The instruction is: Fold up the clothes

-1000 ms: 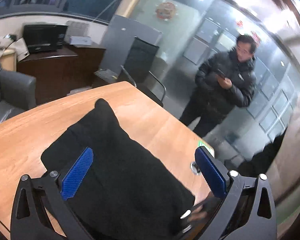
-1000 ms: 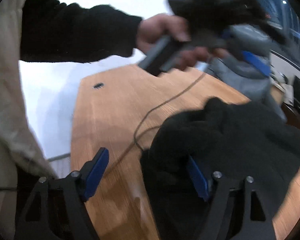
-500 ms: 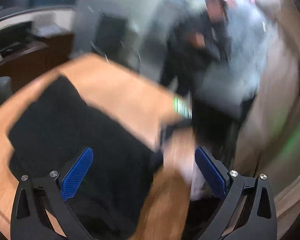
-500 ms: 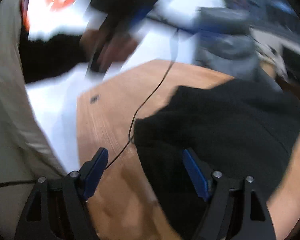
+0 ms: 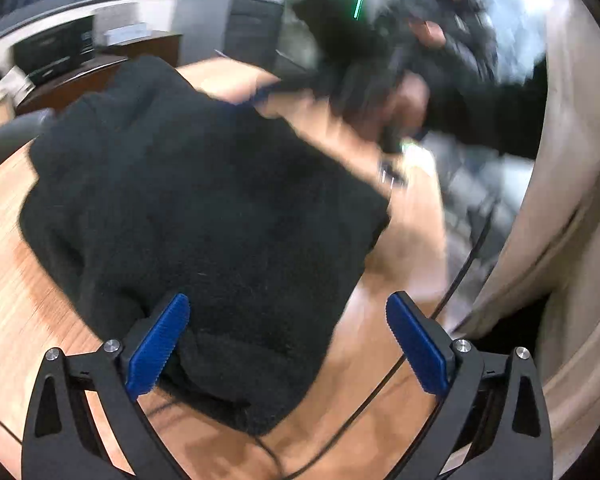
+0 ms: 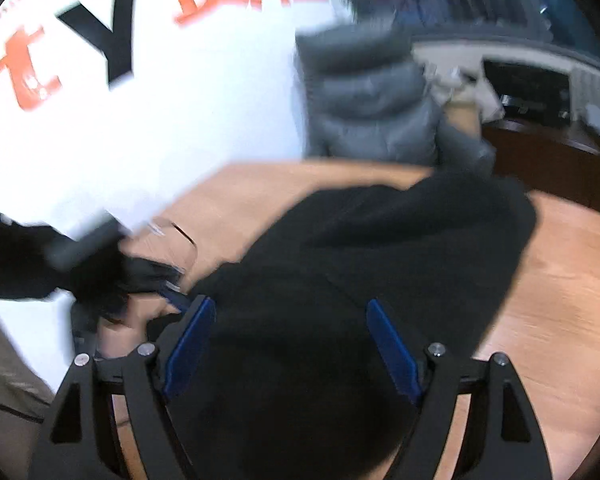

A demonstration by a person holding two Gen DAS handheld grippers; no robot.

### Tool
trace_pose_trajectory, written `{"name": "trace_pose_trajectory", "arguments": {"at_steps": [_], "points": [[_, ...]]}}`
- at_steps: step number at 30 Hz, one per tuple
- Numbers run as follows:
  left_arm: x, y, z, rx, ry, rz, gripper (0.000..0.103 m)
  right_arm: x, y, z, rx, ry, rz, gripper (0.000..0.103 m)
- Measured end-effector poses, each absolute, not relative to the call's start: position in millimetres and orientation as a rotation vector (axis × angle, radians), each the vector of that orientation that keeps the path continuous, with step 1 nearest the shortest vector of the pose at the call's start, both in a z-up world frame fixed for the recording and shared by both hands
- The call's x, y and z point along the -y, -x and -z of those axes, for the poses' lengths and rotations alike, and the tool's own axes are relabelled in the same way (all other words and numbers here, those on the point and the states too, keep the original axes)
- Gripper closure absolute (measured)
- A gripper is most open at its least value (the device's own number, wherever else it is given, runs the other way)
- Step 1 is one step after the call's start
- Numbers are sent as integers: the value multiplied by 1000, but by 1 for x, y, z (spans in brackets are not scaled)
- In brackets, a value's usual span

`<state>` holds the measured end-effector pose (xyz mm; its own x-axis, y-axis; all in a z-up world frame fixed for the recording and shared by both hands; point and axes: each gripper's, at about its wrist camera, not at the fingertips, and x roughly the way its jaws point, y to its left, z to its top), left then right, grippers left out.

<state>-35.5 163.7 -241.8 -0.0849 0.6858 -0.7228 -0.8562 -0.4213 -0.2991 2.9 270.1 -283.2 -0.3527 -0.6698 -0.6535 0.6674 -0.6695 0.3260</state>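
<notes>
A black fleece garment (image 5: 204,208) lies bunched on the wooden table (image 5: 16,312); it also fills the right wrist view (image 6: 380,264). My left gripper (image 5: 288,340) is open, its jaws wide apart over the garment's near edge, with cloth between the blue pads but not pinched. My right gripper (image 6: 292,340) is open just above the garment's near part. The right gripper and its hand show blurred at the far side in the left wrist view (image 5: 380,92). The left gripper and its hand show blurred at the left in the right wrist view (image 6: 132,276).
A thin black cable (image 5: 380,384) runs over the table near my left gripper. A grey armchair (image 6: 372,108) and a dark wooden cabinet (image 6: 548,160) stand beyond the table. A person in a dark jacket (image 5: 460,20) stands behind it.
Both grippers swung round fast, with heavy blur. The left gripper came low over the garment's near edge. The right gripper moved from beside the garment to over it.
</notes>
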Motion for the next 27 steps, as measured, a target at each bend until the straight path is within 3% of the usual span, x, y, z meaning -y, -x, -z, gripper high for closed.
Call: {"name": "trace_pose_trajectory", "arguments": {"at_steps": [2,7,10,14,16,19,22,27], "points": [[-160,37,214,-160,977,-1782,3,-251,-4,316,-155,-1080,2066,19],[-169,47,151,10,800,-1867,0,-249,-18,317,-186,-1046,2134,19],[-190,75,176,2,829,-1934,0,-264,-29,301,-123,-1011,2116,19],[-203,112,246,59,1064,-1960,1,-320,-39,273,123,-948,2183,19],[-206,98,265,-63,1025,-1994,1,-344,-36,258,158,-915,2222,18],[-210,76,281,-219,938,-2043,1,-354,-13,242,177,-900,2179,16],[-206,76,281,-159,932,-2056,1,-323,31,236,156,-900,2048,15],[-206,72,279,-221,938,-2062,0,-232,104,262,70,-963,1880,15]]}}
